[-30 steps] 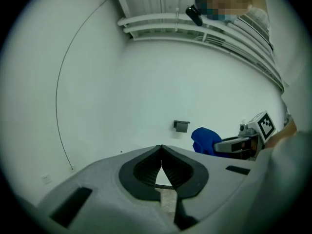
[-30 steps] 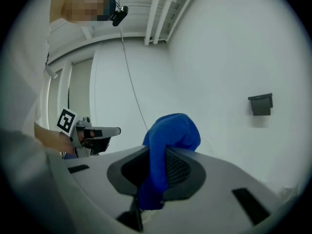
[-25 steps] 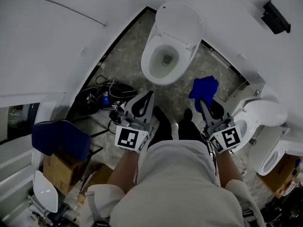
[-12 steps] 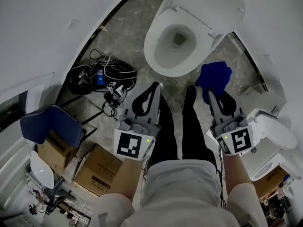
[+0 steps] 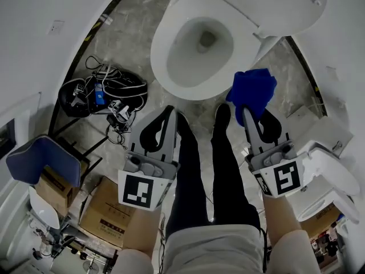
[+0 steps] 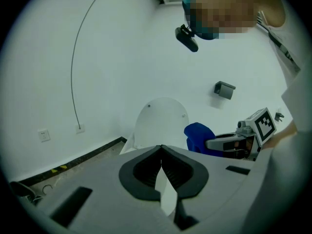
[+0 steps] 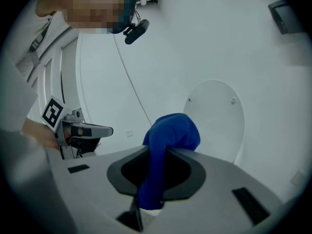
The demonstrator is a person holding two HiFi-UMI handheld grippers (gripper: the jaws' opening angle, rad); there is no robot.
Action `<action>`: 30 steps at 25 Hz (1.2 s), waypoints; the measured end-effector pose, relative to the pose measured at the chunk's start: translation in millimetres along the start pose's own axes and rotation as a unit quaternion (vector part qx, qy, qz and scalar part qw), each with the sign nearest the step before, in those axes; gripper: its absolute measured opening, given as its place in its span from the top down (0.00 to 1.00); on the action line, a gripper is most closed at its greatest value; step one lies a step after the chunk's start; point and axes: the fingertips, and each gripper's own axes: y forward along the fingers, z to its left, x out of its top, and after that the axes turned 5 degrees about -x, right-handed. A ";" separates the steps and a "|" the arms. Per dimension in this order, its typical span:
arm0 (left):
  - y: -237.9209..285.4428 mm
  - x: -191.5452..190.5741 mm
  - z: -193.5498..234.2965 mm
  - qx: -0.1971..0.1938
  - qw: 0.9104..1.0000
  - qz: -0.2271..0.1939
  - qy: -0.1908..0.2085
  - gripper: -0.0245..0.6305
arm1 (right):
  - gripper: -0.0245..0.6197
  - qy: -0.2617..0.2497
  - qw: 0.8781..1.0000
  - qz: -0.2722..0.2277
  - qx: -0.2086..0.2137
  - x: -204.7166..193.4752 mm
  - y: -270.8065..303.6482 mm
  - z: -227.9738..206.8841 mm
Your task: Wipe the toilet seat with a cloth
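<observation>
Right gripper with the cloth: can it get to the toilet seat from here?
Probably yes. The right gripper is shut on the blue cloth, which hangs just beside the toilet seat. The lid is up, and nothing shows between cloth and seat.

Tangled cables (image 5: 101, 93), cardboard box (image 5: 112, 211), blue chair (image 5: 41, 162)

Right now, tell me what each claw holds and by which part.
The right claw grips the blue cloth around its bunched middle, and a wad bulges out in front. The left claw is shut on nothing.
</observation>
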 end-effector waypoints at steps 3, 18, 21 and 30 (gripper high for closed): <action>14.7 -27.5 3.5 0.005 1.000 0.008 -0.016 0.95 | 0.88 0.003 1.000 0.005 -0.003 -23.5 10.8 -7.6; 24.5 -70.3 10.9 -0.005 0.999 0.040 -0.027 0.95 | 0.88 0.008 1.000 0.012 -0.009 -59.5 48.9 -13.0; 24.3 -67.0 12.0 -0.003 0.999 0.026 -0.029 0.95 | 0.88 0.005 1.000 0.016 -0.008 -63.1 55.8 -15.2; 19.5 -69.6 18.5 -0.003 0.999 0.025 -0.036 0.95 | 0.88 0.020 0.999 0.026 -0.027 -74.0 108.6 -44.8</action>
